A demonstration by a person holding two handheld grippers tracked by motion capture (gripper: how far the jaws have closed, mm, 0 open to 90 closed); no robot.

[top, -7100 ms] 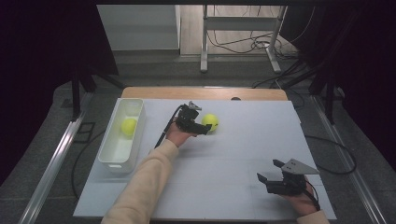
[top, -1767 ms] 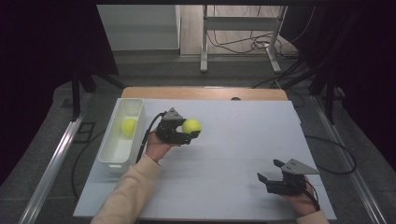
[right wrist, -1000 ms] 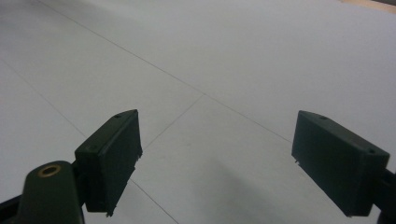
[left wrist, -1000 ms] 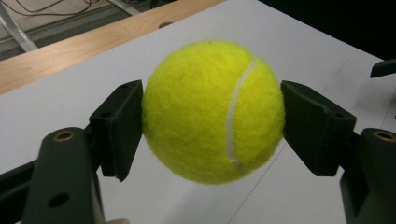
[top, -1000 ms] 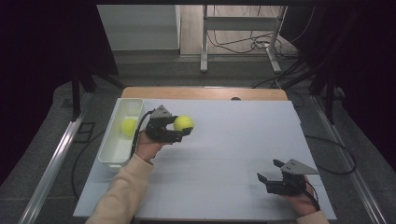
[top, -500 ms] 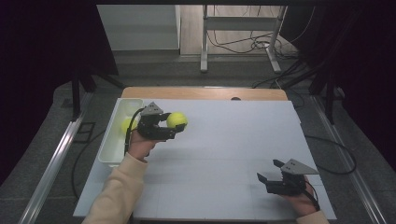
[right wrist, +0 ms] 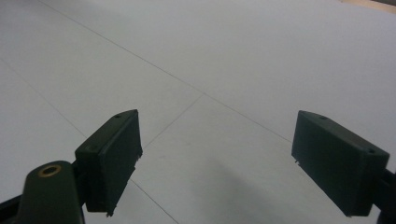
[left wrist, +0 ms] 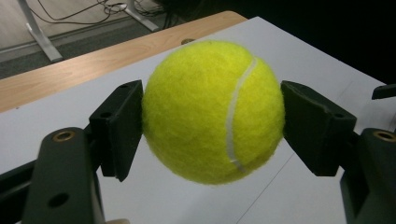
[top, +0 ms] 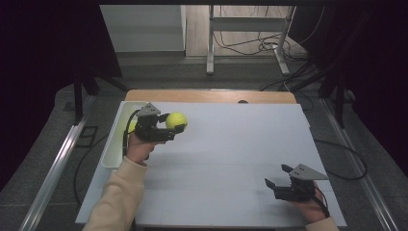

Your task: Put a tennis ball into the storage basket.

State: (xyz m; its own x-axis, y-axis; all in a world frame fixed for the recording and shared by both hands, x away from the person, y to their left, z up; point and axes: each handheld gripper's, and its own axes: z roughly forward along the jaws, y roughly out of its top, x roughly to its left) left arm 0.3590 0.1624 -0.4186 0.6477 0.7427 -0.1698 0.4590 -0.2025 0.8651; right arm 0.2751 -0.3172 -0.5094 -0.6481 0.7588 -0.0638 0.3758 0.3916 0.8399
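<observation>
The left gripper (top: 174, 129) is clamped on a yellow tennis ball (top: 176, 121), both pads pressed against its sides, and holds it in the air over the far left part of the white table (top: 240, 144), just right of a white bin (top: 115, 149). Another yellow ball (top: 132, 126) lies in that bin. The right gripper (top: 276, 177) rests at the near right, jaws wide apart with nothing between them.
</observation>
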